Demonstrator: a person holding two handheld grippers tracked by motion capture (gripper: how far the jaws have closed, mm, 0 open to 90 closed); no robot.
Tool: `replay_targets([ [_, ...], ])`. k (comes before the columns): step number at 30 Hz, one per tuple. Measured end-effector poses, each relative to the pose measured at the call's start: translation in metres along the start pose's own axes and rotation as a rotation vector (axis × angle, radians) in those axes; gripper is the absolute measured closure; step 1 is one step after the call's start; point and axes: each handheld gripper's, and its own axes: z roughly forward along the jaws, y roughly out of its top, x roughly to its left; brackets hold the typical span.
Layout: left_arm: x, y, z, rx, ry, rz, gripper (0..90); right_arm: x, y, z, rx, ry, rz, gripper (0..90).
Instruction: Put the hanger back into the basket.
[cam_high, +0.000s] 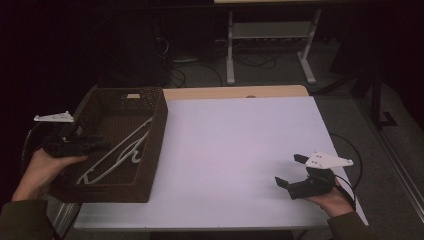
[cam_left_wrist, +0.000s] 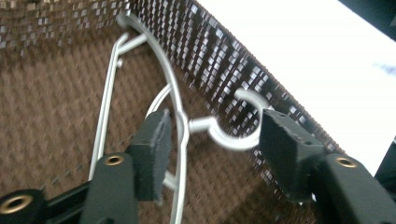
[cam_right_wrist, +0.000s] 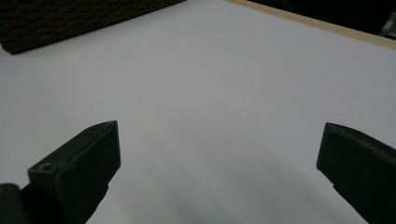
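Reaching into the brown woven basket (cam_high: 155, 130) at the table's left edge, the left gripper (cam_high: 92, 145) hangs over the white hangers (cam_high: 125, 150) lying on the basket floor, its jaws apart. From its own camera the pads straddle a hanger's neck and hook (cam_left_wrist: 229, 135), one pad (cam_left_wrist: 154, 149) just beside the wire, perhaps brushing it, though the blur makes that hard to judge. Over on the right, the right gripper (cam_high: 295, 172) rests low above the bare white table (cam_high: 235, 145), held in the person's hand (cam_high: 332, 200), jaws spread wide with nothing between them. The basket's corner (cam_right_wrist: 70, 18) shows far off in that gripper's view
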Motion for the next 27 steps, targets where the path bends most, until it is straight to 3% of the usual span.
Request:
replay_targets([
  [7, -0.023, 0.012, 0.004, -0.117, -0.013, 0.054, 27.7, -0.002, 0.011, -0.003, -0.042, -0.002, -0.002, 0.0],
  [10, -0.029, 0.015, 0.006, -0.139, -0.007, 0.056, 22.9, -0.002, 0.014, -0.003, -0.048, -0.004, 0.0, 0.0],
  [17, -0.052, 0.023, 0.019, -0.216, -0.027, 0.104, 15.2, -0.003, 0.028, -0.007, -0.091, 0.023, 0.002, 2.4],
  [20, -0.062, 0.027, 0.024, -0.244, -0.054, 0.131, 15.1, -0.003, 0.031, -0.008, -0.105, 0.027, -0.003, 2.3],
  [27, -0.085, 0.029, 0.043, -0.294, -0.115, 0.15, 12.0, -0.001, 0.048, -0.012, -0.152, 0.032, 0.006, 1.1],
])
